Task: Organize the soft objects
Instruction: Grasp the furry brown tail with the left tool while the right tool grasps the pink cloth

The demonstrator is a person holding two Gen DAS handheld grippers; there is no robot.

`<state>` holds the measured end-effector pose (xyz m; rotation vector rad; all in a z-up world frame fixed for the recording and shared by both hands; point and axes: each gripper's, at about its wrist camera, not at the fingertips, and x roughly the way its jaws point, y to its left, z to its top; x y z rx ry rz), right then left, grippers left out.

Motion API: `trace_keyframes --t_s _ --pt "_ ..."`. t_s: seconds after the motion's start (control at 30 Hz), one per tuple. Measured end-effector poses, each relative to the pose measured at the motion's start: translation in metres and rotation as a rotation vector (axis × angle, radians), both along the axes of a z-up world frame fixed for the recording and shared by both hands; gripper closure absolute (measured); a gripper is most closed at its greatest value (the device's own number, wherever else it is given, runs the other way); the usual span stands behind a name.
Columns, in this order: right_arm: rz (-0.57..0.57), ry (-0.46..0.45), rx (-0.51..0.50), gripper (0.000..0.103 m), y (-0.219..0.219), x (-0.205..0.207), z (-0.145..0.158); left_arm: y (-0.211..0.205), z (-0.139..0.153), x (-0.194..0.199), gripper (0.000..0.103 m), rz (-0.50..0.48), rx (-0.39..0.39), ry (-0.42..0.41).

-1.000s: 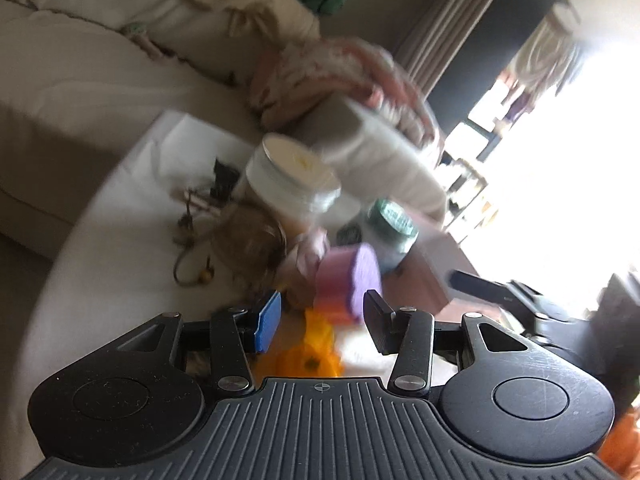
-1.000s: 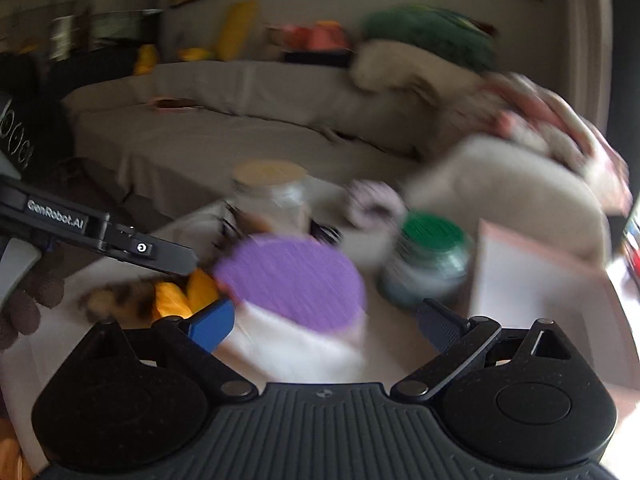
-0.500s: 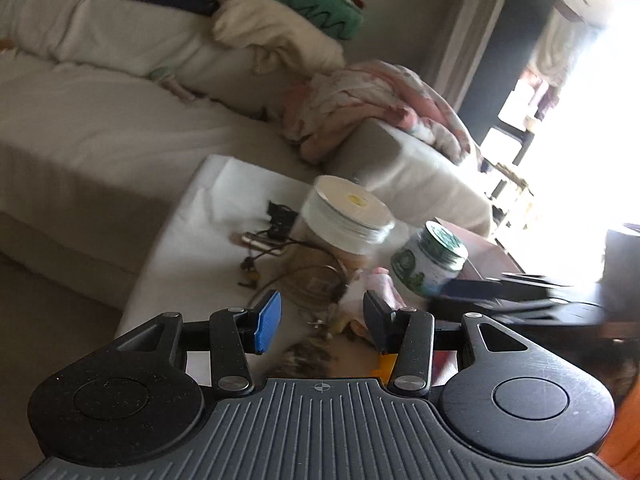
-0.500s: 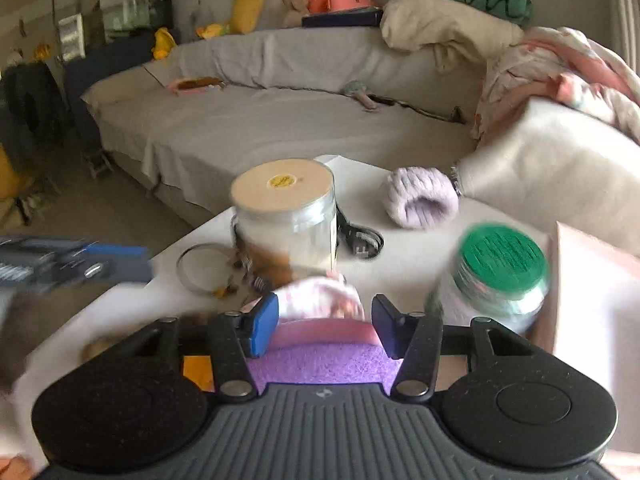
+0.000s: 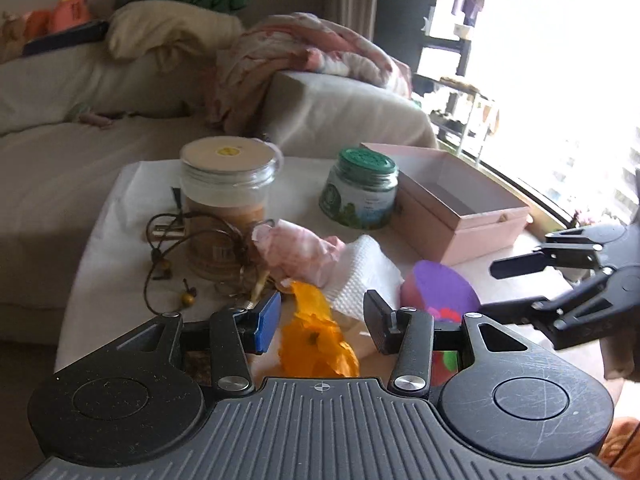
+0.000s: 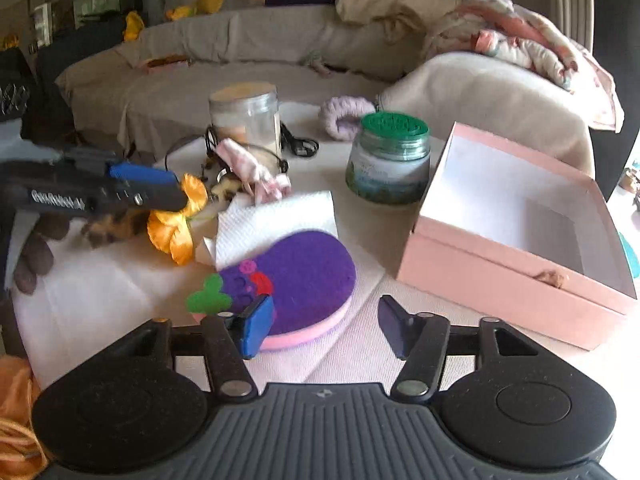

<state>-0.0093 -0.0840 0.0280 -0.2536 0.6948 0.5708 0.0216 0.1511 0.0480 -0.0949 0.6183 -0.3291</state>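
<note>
A purple eggplant-shaped sponge (image 6: 304, 276) with a pink base lies on the white table, just in front of my open right gripper (image 6: 324, 326); it also shows in the left wrist view (image 5: 440, 288). An orange fabric flower (image 5: 316, 340) lies between the fingers of my open left gripper (image 5: 322, 322); it also shows in the right wrist view (image 6: 176, 220). A pink cloth (image 5: 296, 248), a white paper towel (image 6: 276, 216) and a lilac knitted scrunchie (image 6: 344, 114) lie nearby. An open pink box (image 6: 516, 240) stands at the right, empty.
A glass jar with a tan lid (image 5: 226, 196) and a green-lidded jar (image 5: 360, 190) stand mid-table. Brown cords and beads (image 5: 168, 248) lie by the glass jar. A beige sofa (image 5: 80, 128) with blankets surrounds the table. A bright window (image 5: 560, 80) is at the right.
The right gripper has opened and drawn back, leaving the purple sponge on the table. The left gripper has swung right and down over the orange flower.
</note>
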Motion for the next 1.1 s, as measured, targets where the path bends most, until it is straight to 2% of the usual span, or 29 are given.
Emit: trace_keyframes --t_s 0.1,0.17,0.23,0.33,0.43,0.47,0.53,0.6,0.63,0.77,0.87,0.97,1.1 --pt "0.024 -0.053 0.015 0.033 0.011 -0.001 0.006 0.018 0.008 0.001 0.053 0.089 -0.017 -0.014" --pt "0.055 -0.083 0.01 0.033 0.027 0.007 0.011 0.027 0.01 0.002 0.053 0.138 0.02 -0.011" --pt "0.096 -0.093 0.003 0.032 0.048 0.019 0.016 0.033 0.005 0.005 0.053 0.146 0.07 0.027" --pt "0.102 -0.048 0.005 0.032 0.081 0.052 0.019 0.035 -0.004 0.013 0.053 0.14 0.115 0.09" --pt "0.073 0.059 0.026 0.032 0.108 0.091 0.01 0.036 -0.013 0.02 0.053 0.121 0.124 0.133" --pt "0.058 0.094 0.03 0.035 0.115 0.102 0.006 0.035 -0.015 0.024 0.053 0.108 0.121 0.137" --pt "0.052 0.132 0.02 0.051 0.125 0.113 -0.001 0.032 -0.016 0.031 0.053 0.082 0.127 0.136" --pt "0.051 0.149 -0.001 0.084 0.127 0.113 -0.004 0.027 -0.02 0.037 0.053 0.063 0.141 0.135" --pt "0.056 0.154 -0.006 0.088 0.124 0.11 -0.004 0.025 -0.021 0.04 0.053 0.06 0.149 0.137" --pt "0.077 0.092 -0.027 0.089 0.105 0.086 0.003 0.011 -0.029 0.052 0.053 0.006 0.184 0.15" --pt "0.08 0.072 -0.039 0.09 0.091 0.07 0.006 0.002 -0.033 0.05 0.052 -0.029 0.258 0.122" --pt "0.091 0.032 -0.056 0.09 0.082 0.057 0.011 0.009 -0.033 0.05 0.053 -0.013 0.214 0.141" --pt "0.097 0.001 -0.047 0.09 0.079 0.047 0.013 0.006 -0.03 0.055 0.053 -0.008 0.233 0.166"
